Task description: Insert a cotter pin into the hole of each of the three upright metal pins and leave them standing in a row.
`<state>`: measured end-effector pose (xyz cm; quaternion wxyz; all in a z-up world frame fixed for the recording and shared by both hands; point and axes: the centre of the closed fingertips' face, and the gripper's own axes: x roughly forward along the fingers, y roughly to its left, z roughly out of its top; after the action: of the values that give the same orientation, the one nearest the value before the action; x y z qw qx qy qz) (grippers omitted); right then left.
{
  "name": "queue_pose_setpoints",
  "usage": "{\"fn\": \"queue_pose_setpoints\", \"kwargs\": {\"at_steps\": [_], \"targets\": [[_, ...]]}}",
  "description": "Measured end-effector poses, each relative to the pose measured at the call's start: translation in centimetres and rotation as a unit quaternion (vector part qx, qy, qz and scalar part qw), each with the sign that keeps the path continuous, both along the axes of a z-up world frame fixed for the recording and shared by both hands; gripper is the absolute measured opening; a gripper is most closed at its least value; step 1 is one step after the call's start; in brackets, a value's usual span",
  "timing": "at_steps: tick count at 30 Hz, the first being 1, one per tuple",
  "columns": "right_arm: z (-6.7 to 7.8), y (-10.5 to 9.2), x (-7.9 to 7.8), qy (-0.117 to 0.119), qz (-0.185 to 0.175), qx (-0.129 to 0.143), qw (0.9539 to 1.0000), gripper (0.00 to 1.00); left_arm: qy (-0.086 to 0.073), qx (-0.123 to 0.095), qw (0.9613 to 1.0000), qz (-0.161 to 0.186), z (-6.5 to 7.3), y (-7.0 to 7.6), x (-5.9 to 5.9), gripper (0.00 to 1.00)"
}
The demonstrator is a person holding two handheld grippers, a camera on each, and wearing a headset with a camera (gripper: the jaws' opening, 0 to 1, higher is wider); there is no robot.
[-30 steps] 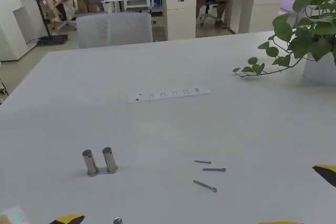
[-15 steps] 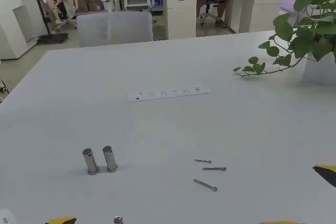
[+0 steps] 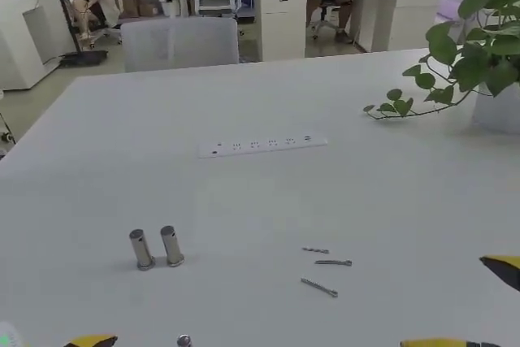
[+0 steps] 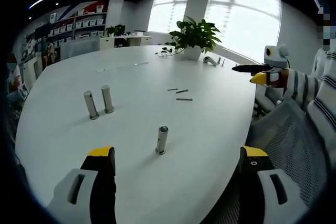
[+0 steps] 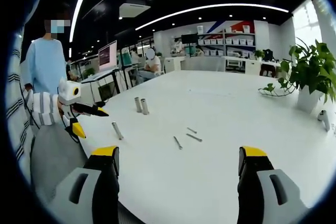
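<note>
Ahead of left fingers: single pin [image 4: 162,140], upright on the table [image 4: 210,124], just past the tips and roughly centred in the gap; nothing touches it.
Left gripper [image 4: 177,153]: spread wide, holding nothing.
Right gripper [image 5: 179,151]: spread wide, holding nothing.
Beyond right fingers: three cotter pins [image 5: 177,142], lying flat and close together, none touching another; well past the tips.
Far side of left fingers: pair of pins [image 4: 99,102], upright, side by side, well apart from the single pin.
Step in hand (judged): first pick-ups; no cotter pin is fitted yet.
Method, right: lower your tips across the nearest cotter pin and pinch it near one end, so most of its length sticks out free for threading. It is thin and low on the table, so close slowly or it may skid.
Method, left: close on the single pin low on its body, clear of the hole, and turn the hole toward your right tips.
Risk: a sideways nudge would likely topple an upright pin.
Background: power strip [image 3: 262,145] and plant [image 3: 479,46], far beyond both sets of tips.
</note>
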<state>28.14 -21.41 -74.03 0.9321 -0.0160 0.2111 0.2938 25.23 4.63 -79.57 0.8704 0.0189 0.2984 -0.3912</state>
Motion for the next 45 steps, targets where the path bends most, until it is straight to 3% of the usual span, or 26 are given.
{"fn": "queue_pose_setpoints", "kwargs": {"at_steps": [12,26,37,45], "targets": [[0.1,0.8,1.1,0.0,0.023,0.003,0.9997,0.92,0.0,0.004,1.0,-0.004,0.1,0.2,-0.4,0.97],[0.3,1.9,3.1,-0.004,0.067,-0.018,0.9976,0.89,0.005,0.0,1.0,-0.004,0.1,0.2,-0.6,0.97],[-0.4,2.9,4.9,0.001,0.118,-0.054,0.9915,0.86,0.01,-0.002,0.9999,-0.004,-0.1,0.2,-0.8,0.97],[-0.7,3.5,6.3,0.005,0.157,-0.083,0.9841,0.83,0.011,-0.004,0.9999,-0.007,-0.1,0.1,-0.9,0.97]]}}
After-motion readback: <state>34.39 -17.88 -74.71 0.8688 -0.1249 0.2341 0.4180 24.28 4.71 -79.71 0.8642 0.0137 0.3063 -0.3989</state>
